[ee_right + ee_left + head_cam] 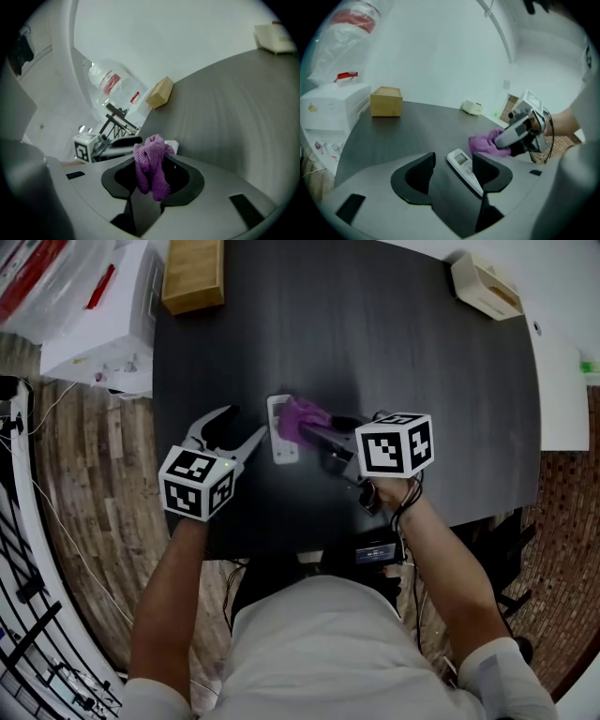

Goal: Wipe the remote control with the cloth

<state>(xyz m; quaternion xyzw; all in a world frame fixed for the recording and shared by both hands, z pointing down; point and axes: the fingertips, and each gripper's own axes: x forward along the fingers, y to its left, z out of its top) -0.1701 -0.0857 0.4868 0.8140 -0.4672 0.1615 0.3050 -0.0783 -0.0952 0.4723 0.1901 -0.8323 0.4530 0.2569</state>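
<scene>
Right tool (319, 435) clamps cloth (302, 418), seemingly touching remote (279, 437).

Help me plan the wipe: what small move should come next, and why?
Probably drag the cloth along the remote to its near end: the right tool is shut on the cloth, which sits over only the remote's far end; the left tool stands open beside it.
</scene>
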